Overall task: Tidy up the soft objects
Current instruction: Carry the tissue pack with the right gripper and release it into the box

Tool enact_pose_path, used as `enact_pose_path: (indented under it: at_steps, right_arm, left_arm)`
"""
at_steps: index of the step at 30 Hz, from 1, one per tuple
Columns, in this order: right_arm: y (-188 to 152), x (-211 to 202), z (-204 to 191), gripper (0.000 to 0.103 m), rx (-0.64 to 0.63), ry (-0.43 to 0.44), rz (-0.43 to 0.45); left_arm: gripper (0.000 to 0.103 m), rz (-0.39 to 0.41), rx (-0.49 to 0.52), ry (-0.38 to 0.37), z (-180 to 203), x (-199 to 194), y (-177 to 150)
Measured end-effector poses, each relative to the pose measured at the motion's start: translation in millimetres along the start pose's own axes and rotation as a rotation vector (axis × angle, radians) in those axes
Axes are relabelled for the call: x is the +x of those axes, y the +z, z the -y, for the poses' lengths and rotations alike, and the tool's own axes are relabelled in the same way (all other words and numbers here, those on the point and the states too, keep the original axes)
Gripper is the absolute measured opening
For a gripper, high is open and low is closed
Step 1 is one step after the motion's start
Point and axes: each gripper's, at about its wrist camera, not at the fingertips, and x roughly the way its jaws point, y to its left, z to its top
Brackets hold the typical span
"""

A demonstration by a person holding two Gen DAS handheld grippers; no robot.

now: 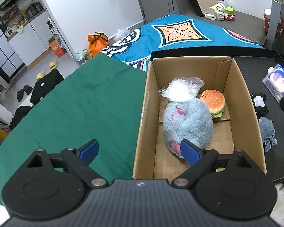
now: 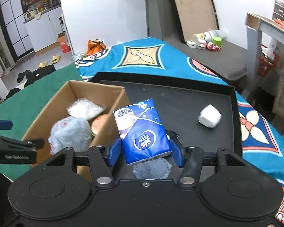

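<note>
Starting with the biggest stuff: a blue patterned blanket (image 2: 157,64) covers the surface at the back, with a green cloth (image 1: 81,102) spread on the left. On top of those sits a black tray (image 2: 234,102), and a cardboard box (image 1: 143,113) stands open at the tray's left end, right beside the green cloth.

Inside the box there's a grey plush toy (image 1: 187,123) (fluffy, with pink bits) taking up most of the middle. A crinkly clear plastic bag (image 1: 179,91) lies against its far end, and a little burger plush (image 1: 214,102) is tucked between the grey toy and the box's right wall.

The right gripper (image 2: 145,152) is clamped on a blue tissue pack (image 2: 142,130), both blue pads pressed to its sides, and the pack is off the tray floor, just right of the box's near corner. Under it on the tray lies a bluish knit piece (image 2: 151,168). A small white wrapped bundle (image 2: 210,116) sits further right on the tray, well apart from everything else.

The left gripper (image 1: 140,152) hovers over the box's near left wall with its jaws spread wide and nothing between them; one pad is over the green cloth, the other in front of the grey toy's near end.
</note>
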Motion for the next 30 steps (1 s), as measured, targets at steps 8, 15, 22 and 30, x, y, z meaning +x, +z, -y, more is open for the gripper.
enact_pose_path:
  at_steps: [8,15,22,30]
  right_arm:
    - [17,-4,-30,0.054,-0.039,0.032,0.012]
    - [23,0,-53,0.055,-0.064,0.028,0.003]
    - [22,7,-63,0.055,-0.066,0.004,-0.015]
    - [18,12,-64,0.070,-0.032,0.031,-0.045]
  left_arm:
    - [0.089,-0.026,-0.029,-0.038,-7,7,-1]
    - [0.056,-0.053,-0.060,-0.072,-14,13,-3]
    - [0.011,-0.072,-0.103,-0.110,-23,17,-6]
    - [0.011,-0.059,-0.110,-0.132,-26,15,-7]
